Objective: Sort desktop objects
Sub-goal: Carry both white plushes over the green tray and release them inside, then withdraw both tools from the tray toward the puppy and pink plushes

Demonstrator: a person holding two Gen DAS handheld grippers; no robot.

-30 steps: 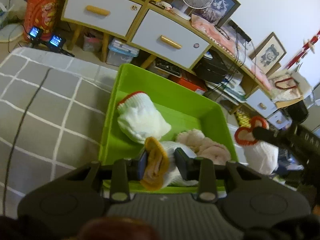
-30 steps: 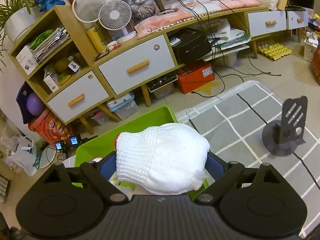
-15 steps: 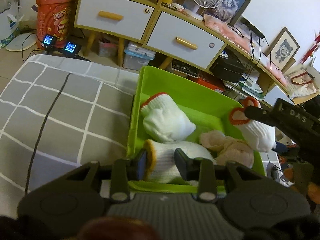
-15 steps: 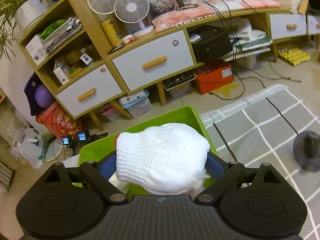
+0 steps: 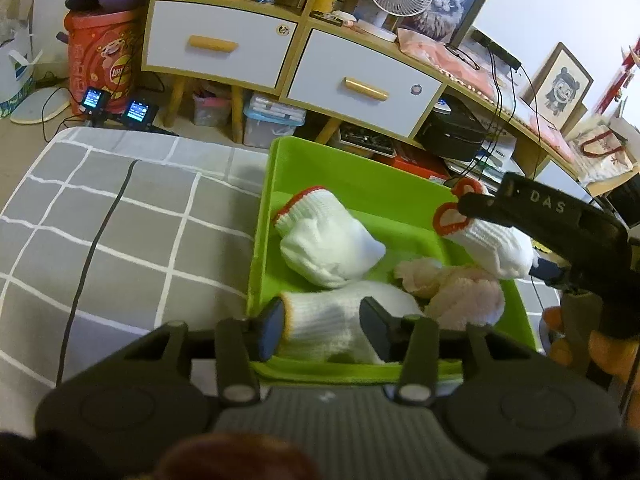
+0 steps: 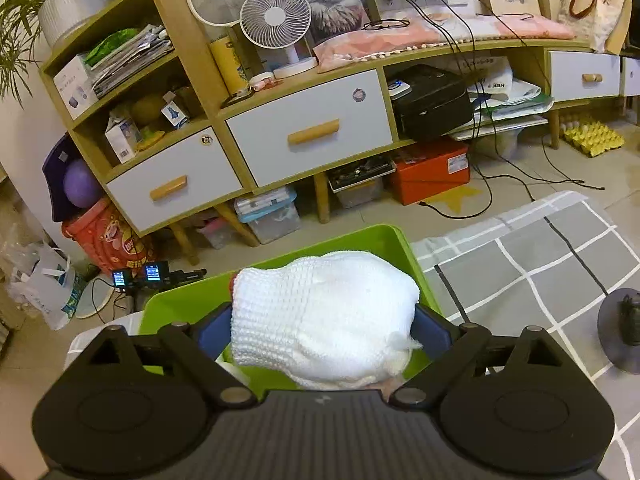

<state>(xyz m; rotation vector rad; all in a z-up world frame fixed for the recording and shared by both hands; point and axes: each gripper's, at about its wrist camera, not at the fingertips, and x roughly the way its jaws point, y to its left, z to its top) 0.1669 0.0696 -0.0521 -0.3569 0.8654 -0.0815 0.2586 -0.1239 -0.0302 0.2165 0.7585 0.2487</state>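
Note:
A green bin (image 5: 264, 232) stands on the grey checked cloth. Inside it lie a white glove with a red cuff (image 5: 328, 248) and a pale pink fuzzy piece (image 5: 460, 288). A white glove with a yellow cuff (image 5: 332, 320) rests at the bin's near end, between the jaws of my left gripper (image 5: 322, 316). Those jaws are opening, and the left pad stands just off the cuff. My right gripper (image 6: 324, 320) is shut on another white red-cuffed glove (image 6: 324, 312), holding it over the right side of the bin (image 6: 348, 230). This held glove (image 5: 492, 244) also shows in the left wrist view.
The grey checked cloth (image 5: 120, 232) carries a black cable (image 5: 92, 248) left of the bin. A black round-based stand (image 6: 620, 332) sits on the cloth at the right. A cabinet with white drawers (image 6: 308, 128) and floor clutter lie beyond the table.
My left jaws have parted, and the yellow-cuffed glove they pinched now lies flat in the bin. My right gripper has carried its glove in over the bin.

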